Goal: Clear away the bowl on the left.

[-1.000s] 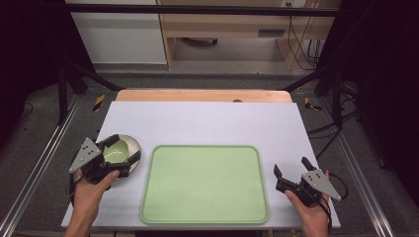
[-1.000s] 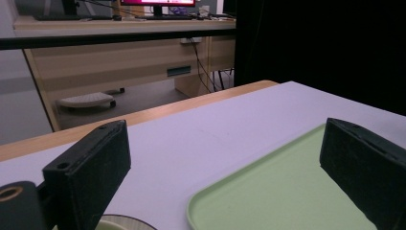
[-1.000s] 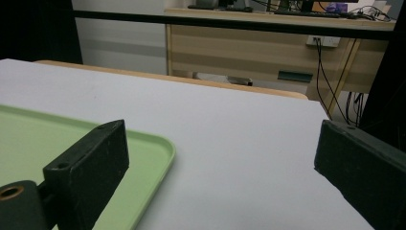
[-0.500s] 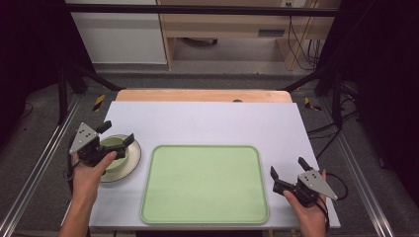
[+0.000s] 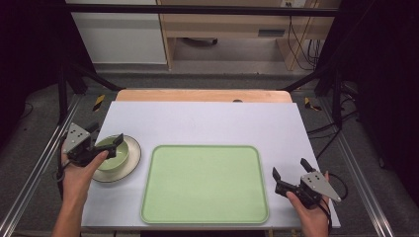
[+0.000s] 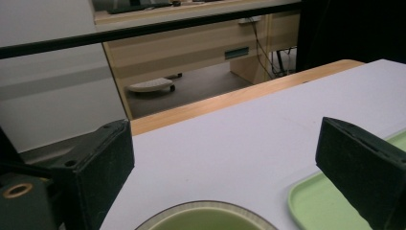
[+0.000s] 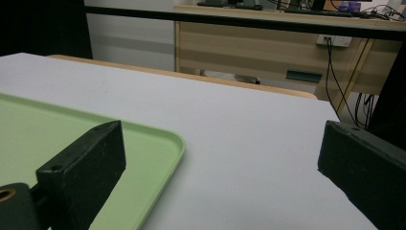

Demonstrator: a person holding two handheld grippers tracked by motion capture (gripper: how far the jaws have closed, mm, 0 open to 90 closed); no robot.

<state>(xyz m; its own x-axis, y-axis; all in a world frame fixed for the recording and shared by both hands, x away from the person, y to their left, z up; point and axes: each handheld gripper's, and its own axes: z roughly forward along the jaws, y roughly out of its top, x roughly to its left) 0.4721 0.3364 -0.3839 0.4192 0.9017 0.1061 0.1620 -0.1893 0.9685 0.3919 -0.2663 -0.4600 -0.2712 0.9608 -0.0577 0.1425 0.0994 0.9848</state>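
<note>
A pale green bowl (image 5: 115,157) sits on a cream plate (image 5: 129,168) with a dark rim at the table's left. My left gripper (image 5: 106,134) hovers open over the bowl's far left edge, holding nothing. In the left gripper view the bowl's rim (image 6: 206,219) lies low between the wide-apart jaws of that gripper (image 6: 222,143). A light green tray (image 5: 205,183) lies bare at the table's front centre. My right gripper (image 5: 290,169) stands open just right of the tray, above the white tabletop. In the right gripper view the tray's corner (image 7: 158,143) lies by the left jaw of this gripper (image 7: 222,143).
The white tabletop (image 5: 212,123) stretches beyond the tray to a wooden strip (image 5: 202,96) at the far edge. Metal frame rails (image 5: 34,168) run along both sides. Wooden furniture (image 7: 268,43) and cables stand behind the table.
My left gripper has moved away from me along the bowl's left side, from its near rim toward its far rim. The right gripper has shifted slightly left.
</note>
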